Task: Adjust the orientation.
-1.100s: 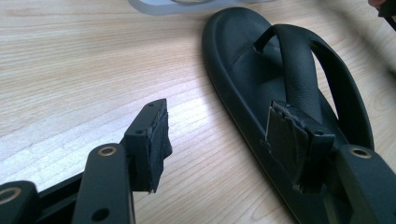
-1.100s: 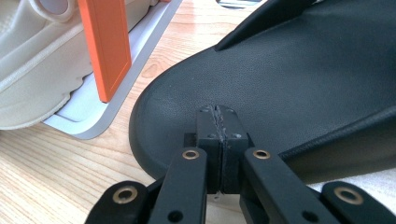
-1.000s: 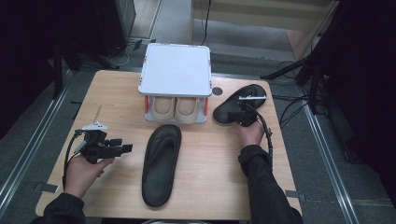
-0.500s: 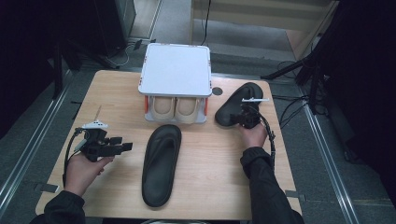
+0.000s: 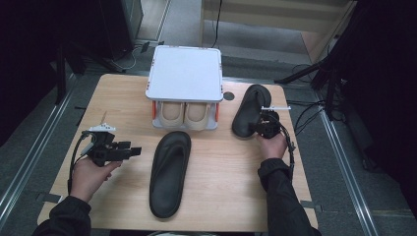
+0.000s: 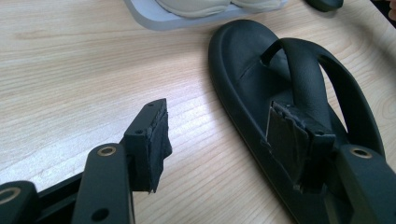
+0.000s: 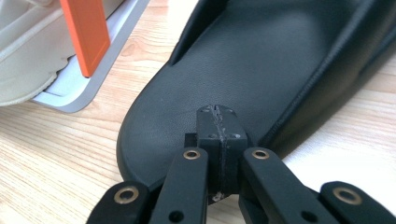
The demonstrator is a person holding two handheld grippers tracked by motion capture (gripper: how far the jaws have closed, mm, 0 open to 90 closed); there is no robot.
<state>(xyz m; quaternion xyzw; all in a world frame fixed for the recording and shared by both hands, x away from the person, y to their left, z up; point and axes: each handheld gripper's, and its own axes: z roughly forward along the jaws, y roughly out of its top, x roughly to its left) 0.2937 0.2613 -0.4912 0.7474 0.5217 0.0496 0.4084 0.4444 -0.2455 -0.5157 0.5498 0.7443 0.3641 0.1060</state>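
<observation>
Black left gripper (image 5: 129, 150) held at left, jaws wide apart with nothing between, aimed rightward at near sandal (image 5: 169, 172) lying mid-table. Behind, white shoe rack (image 5: 185, 73) with beige shoes (image 5: 184, 114) tucked under. Farther right, right gripper (image 5: 255, 127) with jaws pressed together, over heel of far sandal (image 5: 252, 110), just beside rack.

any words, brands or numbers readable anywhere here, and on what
None can be read.
Black flip-flop near the left gripper: plain footbed and strap, no brand showing.
Second black flip-flop by the right gripper: smooth heel, no print.
White rack top: blank.
Orange rack post: no marking.
Beige shoes under the rack: no logo visible.
</observation>
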